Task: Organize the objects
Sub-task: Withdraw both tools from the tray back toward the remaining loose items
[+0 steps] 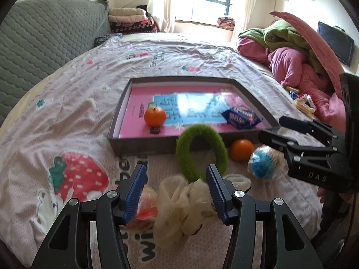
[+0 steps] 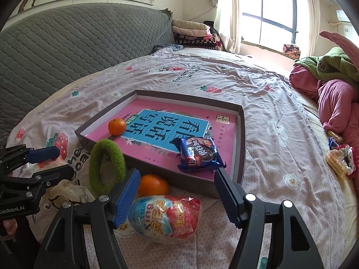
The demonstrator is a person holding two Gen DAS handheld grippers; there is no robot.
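Left fingers: my left gripper (image 1: 176, 192) stands spread, blue pads apart, nothing pinched; cream scrunchie (image 1: 179, 204) lies on the sheet between and below them.
Right fingers: my right gripper (image 2: 176, 198) also spread, pads clear of everything; egg-shaped snack bag (image 2: 166, 216) lies below the gap, not gripped.
Beside left pad: small clear packet with red-orange contents (image 1: 147, 206), partly hidden by the finger, contents unclear.
Just beyond: green fuzzy ring (image 1: 200, 151) stands on edge, leaning against the near wall of the box.
Near wall, outside: loose orange (image 2: 152, 185) on the sheet, close against the box wall, between the ring and the snack bag.
Box: shallow grey box (image 1: 143, 143) with a pink and blue printed floor, sitting on the bedsheet (image 1: 67, 103).
Inside box, left: second orange (image 1: 154, 116); a small dark item just in front of it, too small to tell.
Inside box, right: blue cookie packet (image 2: 198, 154) near the front right corner.
Far right: heap of pink and green bedding (image 1: 298, 60); snack wrappers at its foot.
Far left: grey quilted headboard (image 2: 78, 47).
Back: folded blankets, bright window (image 2: 269, 18).
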